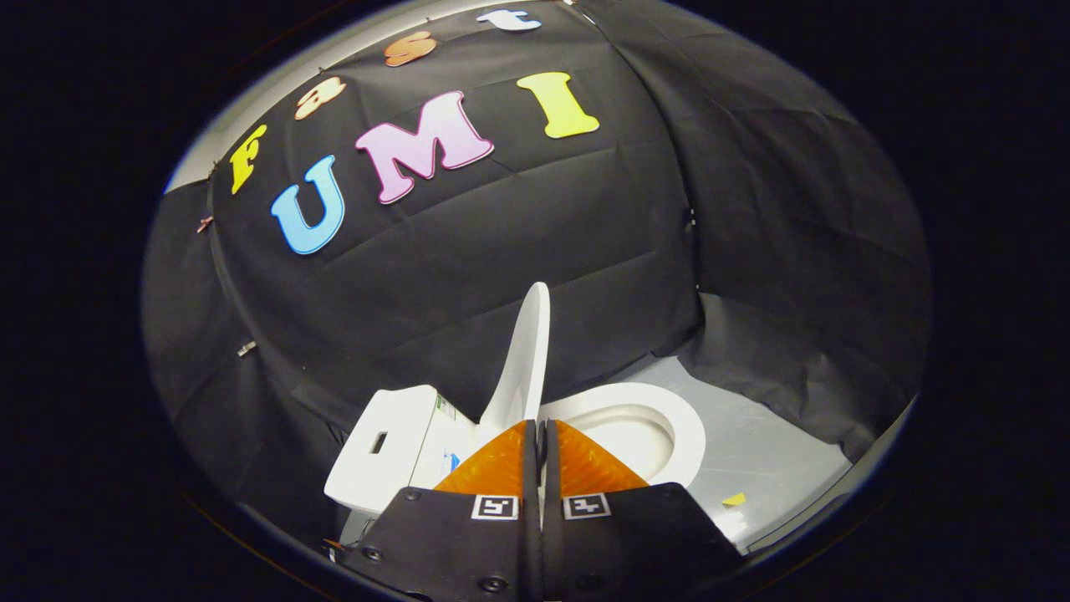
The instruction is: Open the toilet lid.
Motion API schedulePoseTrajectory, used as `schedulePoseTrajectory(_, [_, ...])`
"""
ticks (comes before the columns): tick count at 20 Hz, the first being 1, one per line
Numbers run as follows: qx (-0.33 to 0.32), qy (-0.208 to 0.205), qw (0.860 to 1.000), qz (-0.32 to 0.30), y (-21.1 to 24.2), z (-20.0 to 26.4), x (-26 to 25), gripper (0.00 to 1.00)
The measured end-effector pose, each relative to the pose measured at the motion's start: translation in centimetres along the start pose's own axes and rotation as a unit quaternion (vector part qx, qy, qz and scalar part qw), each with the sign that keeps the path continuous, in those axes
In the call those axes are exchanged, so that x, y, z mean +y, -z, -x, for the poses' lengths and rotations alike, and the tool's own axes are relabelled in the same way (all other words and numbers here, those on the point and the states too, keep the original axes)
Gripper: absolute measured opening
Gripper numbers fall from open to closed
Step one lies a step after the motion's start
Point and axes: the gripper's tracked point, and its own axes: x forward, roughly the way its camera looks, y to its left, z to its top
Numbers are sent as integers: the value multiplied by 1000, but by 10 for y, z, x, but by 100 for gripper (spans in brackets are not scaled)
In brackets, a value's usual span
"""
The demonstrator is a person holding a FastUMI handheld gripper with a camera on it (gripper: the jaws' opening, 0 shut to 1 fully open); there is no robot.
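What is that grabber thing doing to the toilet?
A person is using a hand-held gripper to open a toilet lid. The lid stands raised on edge, and the fingers are closed together right at its lower edge, though a real pinch cannot be told. The seat and bowl lie uncovered beside it, the tank on the other side.

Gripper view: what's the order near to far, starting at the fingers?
Gripper, fingers closed together with nothing between them → raised white plastic toilet lid, standing just ahead of the tips → black cloth booth wall beyond.

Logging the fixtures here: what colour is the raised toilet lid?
White, plain; the toilet lid shows best in the gripper view, beyond the shut gripper.
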Motion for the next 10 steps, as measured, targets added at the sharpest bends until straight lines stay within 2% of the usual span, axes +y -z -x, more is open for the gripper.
schedulePoseTrajectory(4, [-16,9,999,35,-2,7,34,5])
schedulePoseTrajectory(10, [-35,20,998,56,1,18,79,5])
